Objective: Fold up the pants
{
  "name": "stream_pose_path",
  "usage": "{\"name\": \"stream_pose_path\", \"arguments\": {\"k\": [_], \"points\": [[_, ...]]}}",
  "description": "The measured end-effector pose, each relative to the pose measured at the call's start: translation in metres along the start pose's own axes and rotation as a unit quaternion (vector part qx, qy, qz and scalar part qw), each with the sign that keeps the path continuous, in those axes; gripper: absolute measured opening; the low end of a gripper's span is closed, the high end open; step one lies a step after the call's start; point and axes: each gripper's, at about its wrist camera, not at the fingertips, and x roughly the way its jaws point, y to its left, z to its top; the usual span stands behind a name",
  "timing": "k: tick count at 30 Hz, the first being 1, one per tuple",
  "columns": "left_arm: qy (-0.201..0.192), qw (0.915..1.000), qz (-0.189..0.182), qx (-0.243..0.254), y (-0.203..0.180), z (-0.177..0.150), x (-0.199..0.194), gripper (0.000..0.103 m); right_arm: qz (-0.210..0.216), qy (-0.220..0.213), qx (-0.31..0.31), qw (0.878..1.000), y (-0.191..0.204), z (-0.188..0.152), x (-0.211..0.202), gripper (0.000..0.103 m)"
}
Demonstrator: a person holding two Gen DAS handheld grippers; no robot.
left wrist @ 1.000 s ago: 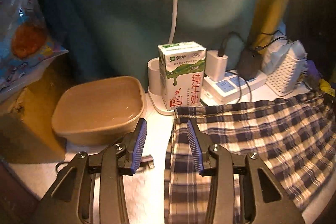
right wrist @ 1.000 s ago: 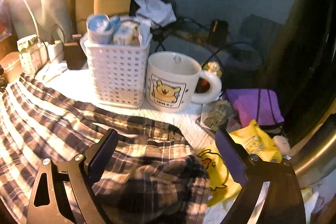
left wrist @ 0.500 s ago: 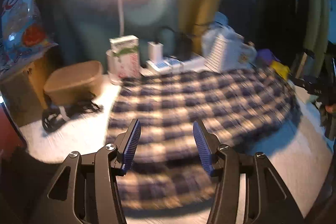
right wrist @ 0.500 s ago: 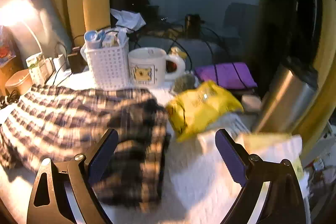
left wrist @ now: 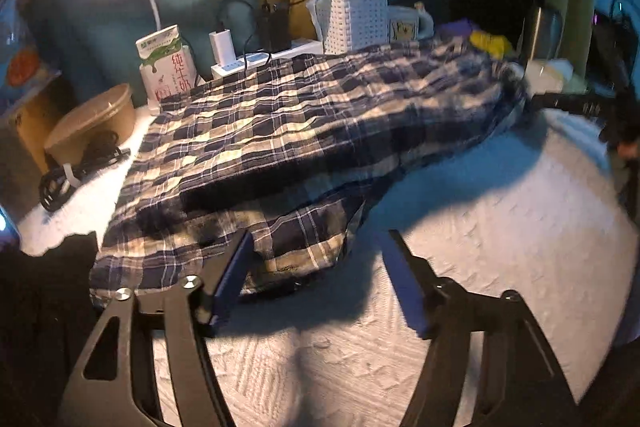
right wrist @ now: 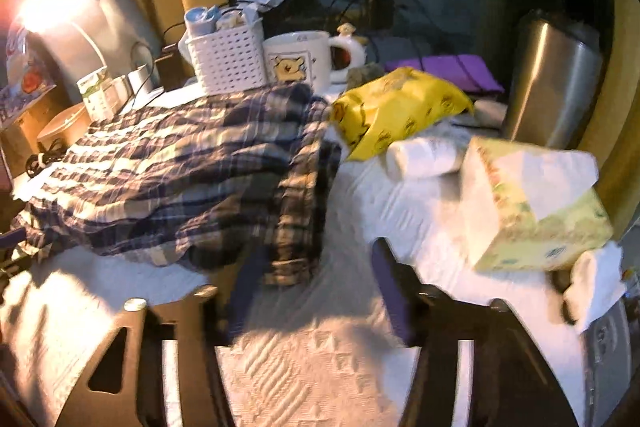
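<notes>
Blue-and-cream plaid pants point(left wrist: 304, 131) lie folded over themselves across the white textured cloth point(left wrist: 500, 227). My left gripper point(left wrist: 320, 251) hovers at their near edge, its jaws opening, the left finger over the hem and nothing pinched. In the right wrist view the same pants point(right wrist: 180, 179) spread to the left, a bunched end hanging toward me. My right gripper point(right wrist: 316, 267) sits just before that end, its jaws closing, with only bare cloth between them.
Along the back stand a milk carton point(left wrist: 168, 67), a power strip point(left wrist: 256, 61), a white basket point(left wrist: 356, 19) and a bear mug point(right wrist: 298, 61). A tan bowl point(left wrist: 92, 123) and coiled cable point(left wrist: 68, 175) lie left. A yellow bag point(right wrist: 400, 107), tissue box point(right wrist: 532, 207) and steel flask point(right wrist: 552, 79) crowd the right.
Both grippers have pulled back from the pants, which now lie folded farther away. The left jaws have spread wider; the right jaws have narrowed. Neither holds cloth now.
</notes>
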Motion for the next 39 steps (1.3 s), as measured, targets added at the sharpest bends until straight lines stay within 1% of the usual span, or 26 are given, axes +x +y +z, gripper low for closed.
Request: {"name": "stream_pose_path", "arguments": {"k": [4,7,9,10,11,12,13,14,15,16,17,20,24,29,33,37,39], "points": [[0.023,0.9996,0.01,0.01,-0.002,0.001,0.015,0.068,0.021,0.009,0.014,1.0,0.001,0.0,0.012,0.051],[0.032,0.9991,0.018,0.022,-0.006,0.002,0.021,0.068,0.032,0.015,0.023,0.999,0.005,0.002,0.019,0.051],[0.036,0.9987,0.017,0.033,-0.01,0.002,0.024,0.067,0.042,0.019,0.024,0.999,0.008,0.004,0.024,0.051],[0.038,0.9984,0.016,0.038,-0.011,0.002,0.025,0.065,0.047,0.024,0.022,0.998,0.009,0.005,0.027,0.051],[0.038,0.9983,0.013,0.043,-0.013,0.003,0.026,0.056,0.049,0.035,0.016,0.998,0.011,0.005,0.031,0.051],[0.037,0.9982,0.008,0.047,-0.014,0.004,0.026,0.05,0.051,0.04,0.011,0.998,0.013,0.005,0.033,0.051],[0.036,0.9981,0.01,0.049,-0.015,0.004,0.027,0.04,0.051,0.04,0.006,0.998,0.015,0.005,0.034,0.051],[0.036,0.9981,0.012,0.049,-0.014,0.005,0.027,0.025,0.053,0.04,0.004,0.998,0.015,0.006,0.034,0.041],[0.039,0.9979,0.016,0.049,-0.014,0.005,0.028,0.018,0.054,0.041,0.002,0.998,0.016,0.006,0.034,0.034],[0.039,0.998,0.016,0.047,-0.013,0.005,0.029,0.016,0.054,0.04,0.002,0.998,0.016,0.006,0.034,0.033],[0.039,0.998,0.017,0.048,-0.013,0.005,0.028,0.009,0.056,0.037,0.002,0.998,0.016,0.006,0.033,0.031],[0.037,0.9971,0.027,0.06,-0.014,0.002,0.025,0.006,0.047,0.019,0.0,0.999,0.015,0.005,0.025,0.03],[0.035,0.9978,0.023,0.052,-0.014,0.0,0.01,0.006,0.033,-0.003,-0.011,0.999,0.017,0.01,0.007,0.029],[0.032,0.9986,0.004,0.042,-0.017,-0.004,-0.014,0.006,0.014,-0.022,-0.031,0.999,0.021,0.016,-0.02,0.029],[0.037,0.9985,-0.015,0.038,-0.028,-0.015,-0.03,0.006,0.002,-0.02,-0.029,0.999,0.016,0.011,-0.035,0.029],[0.053,0.9977,-0.035,0.024,-0.037,-0.03,-0.037,0.006,-0.008,-0.012,-0.026,1.0,0.01,-0.003,-0.046,0.029],[0.064,0.9969,-0.044,0.013,-0.037,-0.035,-0.037,0.011,-0.016,-0.002,-0.026,1.0,0.007,-0.014,-0.046,0.029]]}}
